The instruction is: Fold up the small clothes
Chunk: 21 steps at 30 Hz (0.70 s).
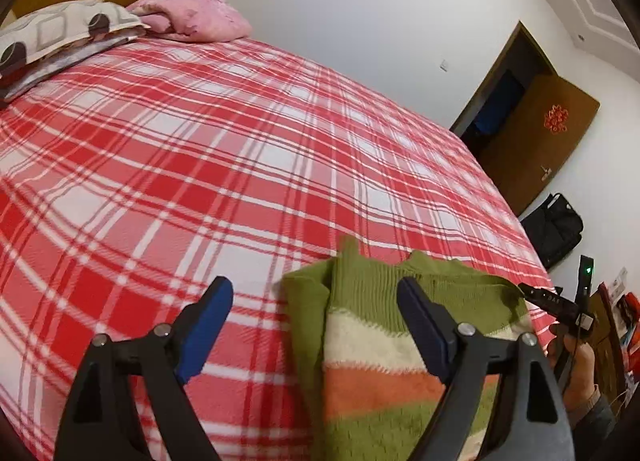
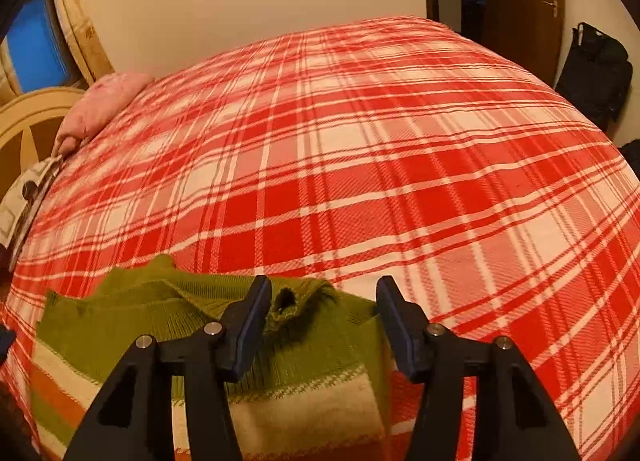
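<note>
On my left, the left gripper (image 1: 316,317) has its jaws spread wide and nothing between them; its left pad sits over bare plaid bedspread (image 1: 240,133), its right pad over the knit. The small sweater (image 1: 372,341), green with cream and orange stripes, lies on the near part of the bed, folded over itself with the ribbed green edge toward the far side. My worry here is the left flap, which stands a little proud of the bedspread: if I bring this gripper across low, a pad could snag it and drag the fold open.

Further right, the right gripper (image 2: 322,321) stands partly open, gripping nothing, with its left pad above the neck opening and its right pad just past the sweater's right edge. The loose threads at that hole (image 2: 286,303) could catch a pad, I judge, and lifting away would then pull the top layer askew.
</note>
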Tool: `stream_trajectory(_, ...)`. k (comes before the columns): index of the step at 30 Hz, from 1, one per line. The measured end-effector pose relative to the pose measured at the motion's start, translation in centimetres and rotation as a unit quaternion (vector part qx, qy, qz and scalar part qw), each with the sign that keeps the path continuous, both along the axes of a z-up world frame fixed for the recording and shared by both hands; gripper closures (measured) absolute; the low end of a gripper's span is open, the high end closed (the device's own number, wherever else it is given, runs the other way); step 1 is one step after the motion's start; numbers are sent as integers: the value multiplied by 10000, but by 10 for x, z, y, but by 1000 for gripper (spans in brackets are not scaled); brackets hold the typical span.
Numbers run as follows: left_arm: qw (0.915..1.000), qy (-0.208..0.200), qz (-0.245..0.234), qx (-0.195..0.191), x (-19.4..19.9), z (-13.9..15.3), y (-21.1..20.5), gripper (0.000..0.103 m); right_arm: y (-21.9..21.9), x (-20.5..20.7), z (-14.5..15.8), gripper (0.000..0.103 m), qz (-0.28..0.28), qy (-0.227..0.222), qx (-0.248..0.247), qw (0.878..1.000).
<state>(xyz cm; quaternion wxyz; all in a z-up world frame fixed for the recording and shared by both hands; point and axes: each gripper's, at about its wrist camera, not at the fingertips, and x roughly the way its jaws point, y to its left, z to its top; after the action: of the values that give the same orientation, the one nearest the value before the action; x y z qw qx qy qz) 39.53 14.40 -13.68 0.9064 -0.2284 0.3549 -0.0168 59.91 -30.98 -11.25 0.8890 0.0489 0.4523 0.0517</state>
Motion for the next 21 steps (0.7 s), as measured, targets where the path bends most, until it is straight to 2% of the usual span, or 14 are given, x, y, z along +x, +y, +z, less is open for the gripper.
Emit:
stream_trajectory(3,9999,77,-80,102,-13,-3,-6,16,-9,-17,13,47,-41,-121,292,9995)
stream_trajectory(6,9989,198,-283,328,-29,-12,-24,16,-18,-44,23,47,101,-172,328,9993)
stream_trajectory(10,9959,473,-641,439,-50,-28,-47,19,-37,-86,22,47,193,66,406,9990)
stream_trajectory(13,9943,566,-864,259,-71,-36,-57,33,-49,-120,14,47,352,286,397,9982)
stream_trajectory(16,9935,562,-964,217,-85,-38,-63,41,-54,-140,6,47,435,462,408,9972)
stream_trajectory(18,9930,551,-1014,256,-86,-39,-67,53,-53,-151,2,47,552,539,527,9956)
stream_trajectory(19,9928,567,-1024,258,-86,-40,-69,64,-50,-155,1,48,633,562,552,9949)
stream_trajectory(20,9925,576,-1053,245,-84,-41,-70,73,-47,-158,-2,54,679,591,505,9947)
stream_trajectory(21,9919,573,-1108,240,-85,-42,-72,76,-44,-160,-4,61,710,629,430,9946)
